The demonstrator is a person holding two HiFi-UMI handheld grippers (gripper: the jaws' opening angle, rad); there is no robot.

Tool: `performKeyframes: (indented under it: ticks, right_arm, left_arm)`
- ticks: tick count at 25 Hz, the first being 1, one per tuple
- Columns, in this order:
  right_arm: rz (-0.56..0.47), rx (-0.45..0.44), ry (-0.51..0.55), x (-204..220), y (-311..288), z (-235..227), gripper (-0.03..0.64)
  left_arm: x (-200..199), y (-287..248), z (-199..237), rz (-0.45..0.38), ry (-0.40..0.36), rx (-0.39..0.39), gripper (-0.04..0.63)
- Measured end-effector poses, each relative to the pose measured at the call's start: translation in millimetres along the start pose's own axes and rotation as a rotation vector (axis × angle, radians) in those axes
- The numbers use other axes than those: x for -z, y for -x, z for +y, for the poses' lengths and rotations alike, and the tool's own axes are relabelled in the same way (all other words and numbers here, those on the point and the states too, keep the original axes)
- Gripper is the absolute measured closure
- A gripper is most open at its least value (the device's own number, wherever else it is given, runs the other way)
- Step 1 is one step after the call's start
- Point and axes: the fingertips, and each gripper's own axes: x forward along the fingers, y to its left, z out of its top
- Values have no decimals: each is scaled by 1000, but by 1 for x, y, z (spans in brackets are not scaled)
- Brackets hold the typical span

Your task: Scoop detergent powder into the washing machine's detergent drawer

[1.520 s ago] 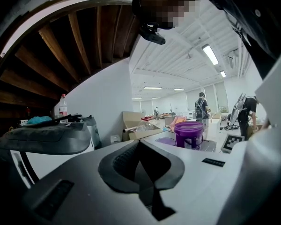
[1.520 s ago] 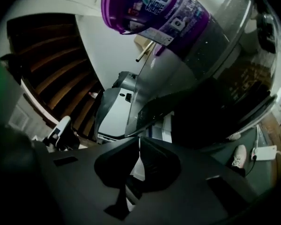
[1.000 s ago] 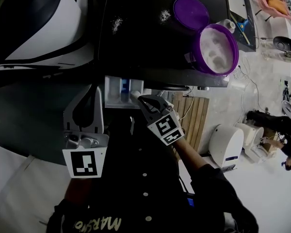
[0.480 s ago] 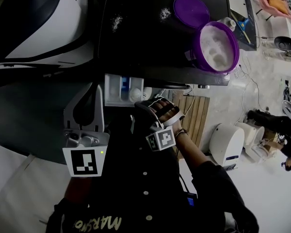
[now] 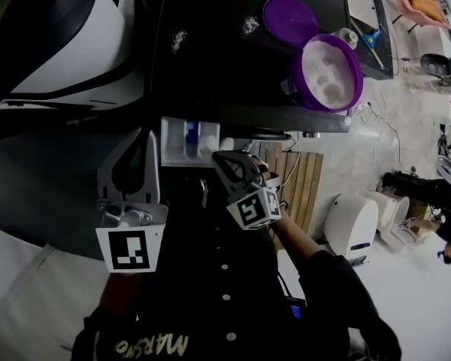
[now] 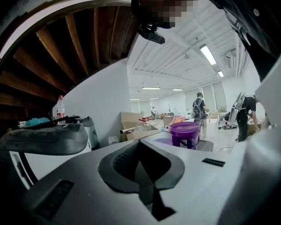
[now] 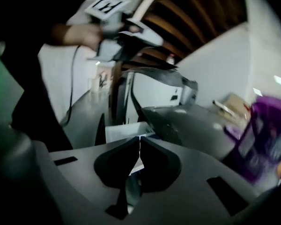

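- Washer top [image 5: 210, 74] is dark; the tub [image 5: 297, 89] sits well beyond your right claw [image 5: 219, 156], the drawer [image 5: 173, 145] just ahead of its tip.
- Both claws are pinched together; the left claw [image 5: 145, 141] is empty.
- Tip slowly, low over one compartment.

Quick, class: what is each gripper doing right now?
Left gripper: fingers closed, holding nothing.
Right gripper: fingers closed; whether they pinch something thin cannot be told.
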Motion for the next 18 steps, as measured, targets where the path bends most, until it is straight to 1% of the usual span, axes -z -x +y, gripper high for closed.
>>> performKeyframes:
  ticks: [2, 3, 4, 6, 9, 10, 11, 12, 15, 18]
  right_arm:
    - [-36, -11, -415, 2, 4, -21, 584]
    - [-52, -21, -586, 4, 5, -29, 584]
    - [-67, -28, -720, 6, 7, -35, 584]
    - [-94, -31, -907, 9, 12, -45, 584]
    - [-163, -56, -1119, -5, 24, -56, 584]
    - [-191, -66, -1164, -13, 29, -60, 584]
    - [-217, -70, -1186, -22, 36, -64, 584]
    - [-242, -67, -1185, -33, 43, -69, 584]
    - [-328, -24, -1113, -73, 69, -94, 584]
    - [-439, 29, -1057, -110, 96, -127, 584]
  left_arm:
    - [-5, 1, 3, -11, 1, -12, 581]
    - [-8, 1, 5, -18, 2, -17, 581]
    - [-11, 1, 6, -27, 1, -19, 581]
    - [-18, 1, 7, -45, -5, -18, 581]
    - [-26, 1, 6, -63, -3, -14, 581]
    - [-30, 1, 6, -71, -2, -13, 581]
    - [-33, 0, 5, -78, -1, -12, 581]
    - [-37, -1, 4, -85, -2, -9, 581]
    - [-52, -9, 0, -113, -9, 8, 581]
    - [-70, -17, -6, -152, -15, 31, 581]
